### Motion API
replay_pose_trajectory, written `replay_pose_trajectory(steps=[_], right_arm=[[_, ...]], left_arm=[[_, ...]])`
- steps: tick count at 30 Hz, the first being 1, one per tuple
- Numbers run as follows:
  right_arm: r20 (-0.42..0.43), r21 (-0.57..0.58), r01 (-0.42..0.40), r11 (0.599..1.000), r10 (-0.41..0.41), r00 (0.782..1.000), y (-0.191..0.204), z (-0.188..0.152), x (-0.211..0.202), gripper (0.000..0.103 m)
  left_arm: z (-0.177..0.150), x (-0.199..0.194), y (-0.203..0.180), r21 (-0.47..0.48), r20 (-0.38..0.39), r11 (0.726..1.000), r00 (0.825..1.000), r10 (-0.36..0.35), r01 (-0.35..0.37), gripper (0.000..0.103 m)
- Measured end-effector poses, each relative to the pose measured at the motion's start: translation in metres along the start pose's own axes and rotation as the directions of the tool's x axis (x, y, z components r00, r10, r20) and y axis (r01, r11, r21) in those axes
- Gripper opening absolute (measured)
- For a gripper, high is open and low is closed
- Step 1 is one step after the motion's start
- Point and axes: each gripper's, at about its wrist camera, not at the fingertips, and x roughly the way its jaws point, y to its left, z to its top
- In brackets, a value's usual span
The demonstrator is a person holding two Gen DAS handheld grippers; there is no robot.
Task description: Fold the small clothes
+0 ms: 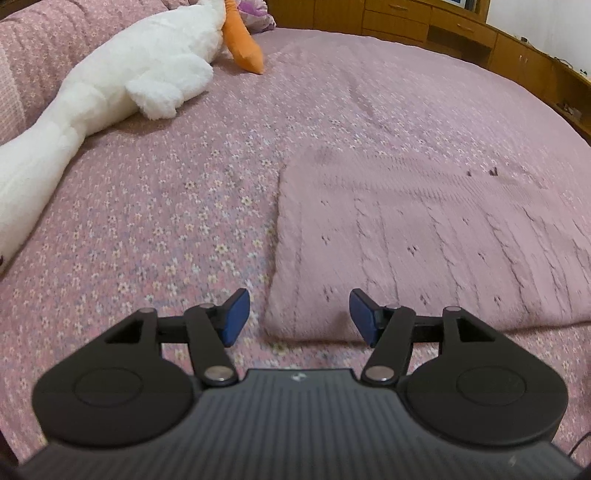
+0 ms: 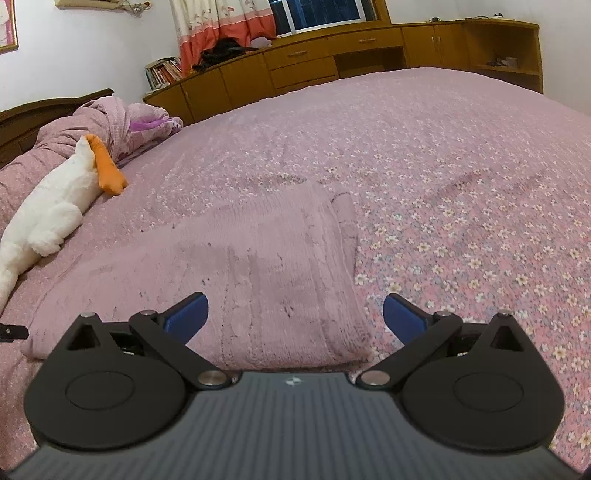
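A folded pink knitted garment (image 1: 424,236) lies flat on the bed (image 1: 184,192), which is spread with a pink floral cover. In the left wrist view its near left corner sits between and just beyond the left gripper (image 1: 299,314), whose blue-padded fingers (image 1: 234,317) stand moderately apart with nothing gripped; the pads are clear of the knit. The garment's left edge runs straight away from that corner, and its near edge runs off to the right.

In the right wrist view the right gripper (image 2: 295,319) has its fingers (image 2: 186,317) spread wide and empty, poised over the garment's (image 2: 240,266) near right corner. The right edge of the knit runs up beside bare cover, and a further layer of it shows a folded edge at the far right.

Left of the garment there is a stretch of open bedcover, bounded by a white plush goose (image 1: 122,85) with an orange beak (image 1: 243,40), lying along a rolled quilt (image 2: 110,118). To the right and beyond, the cover is open up to the far edge of the bed.

Past the bed stands a long wooden cabinet (image 2: 314,62) with drawers, books (image 2: 164,72) on its left end, a curtain (image 2: 221,26) and a window (image 2: 317,14) above.
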Motion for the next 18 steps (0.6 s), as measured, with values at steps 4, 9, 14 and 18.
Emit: replay_pose_trajectory(steps=[4,9,14,18], right_arm=[[0.000,0.011,0.018,1.000,-0.018,1.000,-0.004,-0.002,-0.002,0.103],[0.005,0.034,0.014,0.999,-0.014,1.000,-0.011,-0.003,-0.005,0.103],[-0.002,0.104,-0.013,0.995,0.013,1.000,-0.024,-0.004,-0.002,0.103],[-0.013,0.160,-0.058,0.985,0.061,0.998,-0.033,-0.006,0.003,0.103]], left_arm=[[-0.008,-0.004,-0.005,0.000,-0.016,1.000,1.000,-0.003,0.003,0.062],[-0.016,-0.006,-0.012,0.007,-0.033,1.000,0.999,-0.011,0.011,0.062],[-0.020,-0.007,-0.021,0.025,-0.038,1.000,0.999,-0.012,0.013,0.062],[-0.024,-0.006,-0.028,0.034,-0.048,0.999,0.999,-0.014,0.016,0.062]])
